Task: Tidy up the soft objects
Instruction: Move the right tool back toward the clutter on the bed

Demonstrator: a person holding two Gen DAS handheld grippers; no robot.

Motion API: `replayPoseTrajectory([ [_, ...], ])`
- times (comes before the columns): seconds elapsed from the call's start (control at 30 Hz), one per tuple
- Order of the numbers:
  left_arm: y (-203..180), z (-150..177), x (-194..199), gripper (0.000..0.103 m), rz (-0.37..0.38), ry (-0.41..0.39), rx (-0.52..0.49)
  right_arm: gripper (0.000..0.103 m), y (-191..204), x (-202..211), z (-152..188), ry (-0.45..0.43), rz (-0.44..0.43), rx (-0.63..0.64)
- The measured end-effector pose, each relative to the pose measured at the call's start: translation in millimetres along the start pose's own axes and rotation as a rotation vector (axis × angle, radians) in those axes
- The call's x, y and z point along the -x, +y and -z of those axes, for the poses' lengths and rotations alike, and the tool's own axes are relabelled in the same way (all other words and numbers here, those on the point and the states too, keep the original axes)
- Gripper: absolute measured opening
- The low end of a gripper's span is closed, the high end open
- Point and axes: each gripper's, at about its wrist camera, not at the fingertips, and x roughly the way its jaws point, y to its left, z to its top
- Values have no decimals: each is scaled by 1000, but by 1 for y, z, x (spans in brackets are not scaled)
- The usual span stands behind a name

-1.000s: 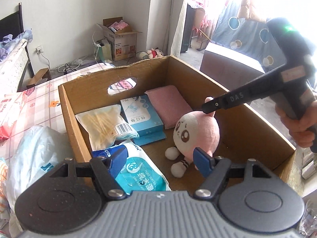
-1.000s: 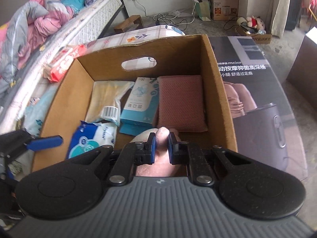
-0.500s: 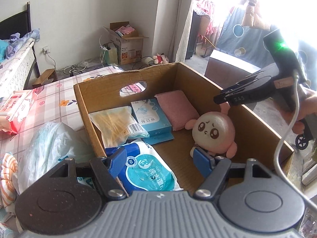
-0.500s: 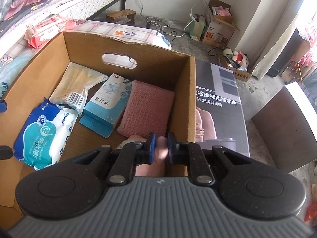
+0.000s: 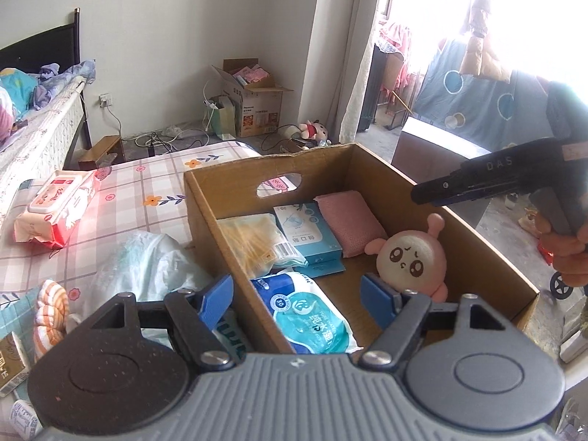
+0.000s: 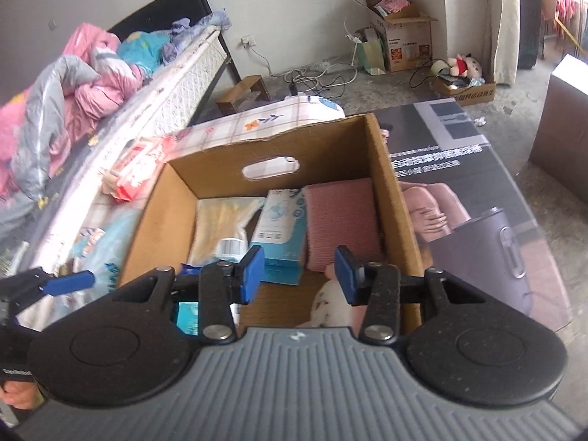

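Note:
A cardboard box (image 5: 235, 220) stands on the bed. Inside lie a pink plush toy (image 5: 411, 257), a pink cloth pad (image 5: 349, 217), a blue mask pack (image 5: 307, 235), a yellow bag (image 5: 253, 242) and a blue wet-wipes pack (image 5: 312, 316). My left gripper (image 5: 296, 294) is open and empty over the box's near wall. My right gripper (image 6: 299, 270) is open and empty above the box (image 6: 389, 198), just over the plush (image 6: 330, 305). It shows in the left wrist view (image 5: 488, 183) above the plush.
A red wipes pack (image 5: 55, 205), a white plastic bag (image 5: 143, 268) and an orange striped soft item (image 5: 51, 312) lie on the checked sheet left of the box. A dark printed carton (image 6: 477, 213) lies right of the box. A bed with quilts (image 6: 73, 84) stands at left.
My right gripper has opened and let go of the pink plush, which now rests in the box. Both grippers have pulled up and back.

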Motion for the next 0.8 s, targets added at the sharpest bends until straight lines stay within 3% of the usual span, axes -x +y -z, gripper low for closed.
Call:
replayPoseTrajectory([
  [0.23, 52, 15, 41, 81, -99, -25, 60, 47, 72, -17, -3, 62, -170, -2],
  [0.53, 157, 51, 74, 79, -331, 1, 207, 47, 190, -72, -21, 181, -349, 84],
  [0.8, 218, 57, 74, 70, -438, 18, 264, 47, 289, -166, -29, 324, -370, 139],
])
